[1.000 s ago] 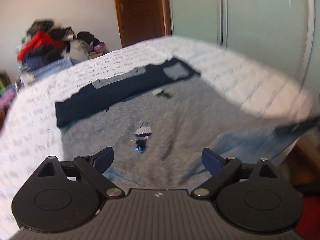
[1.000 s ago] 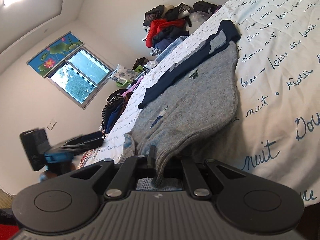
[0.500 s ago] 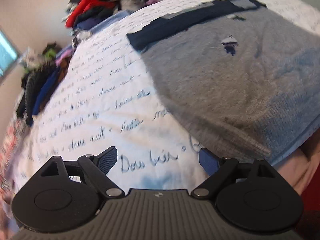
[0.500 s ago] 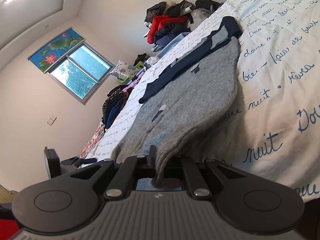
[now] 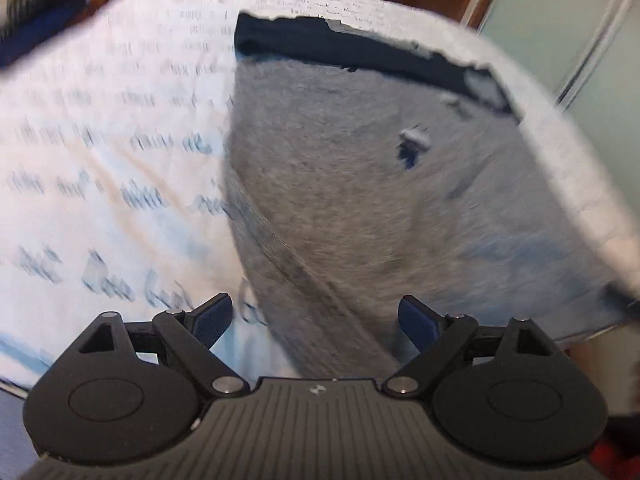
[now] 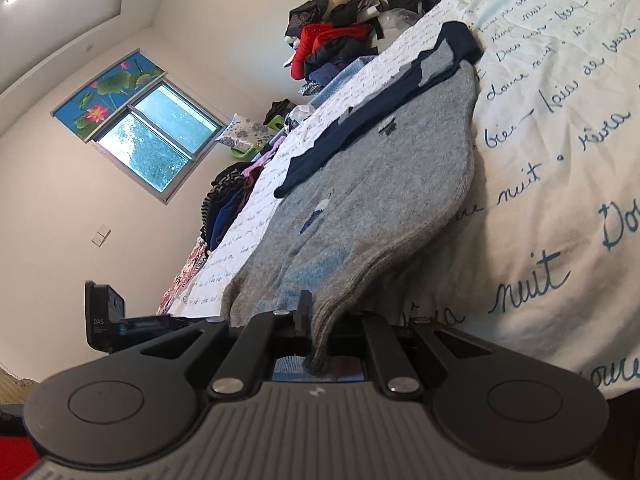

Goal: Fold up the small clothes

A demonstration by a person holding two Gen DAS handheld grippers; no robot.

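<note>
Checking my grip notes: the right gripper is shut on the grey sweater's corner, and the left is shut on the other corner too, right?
Not quite. In the left wrist view the left gripper is open over the grey sweater, gripping nothing. The right gripper is shut on its corner.

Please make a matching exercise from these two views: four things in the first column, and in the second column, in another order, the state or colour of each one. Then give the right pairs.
Things:
1. left gripper
2. right gripper
3. grey sweater
4. bed sheet

States or colours:
A. white with blue handwriting
B. shut on a knitted corner
C. open, nothing between the fingers
D. lying flat, a dark blue band at its far end

Pairs: 1-C, 2-B, 3-D, 4-A
</note>
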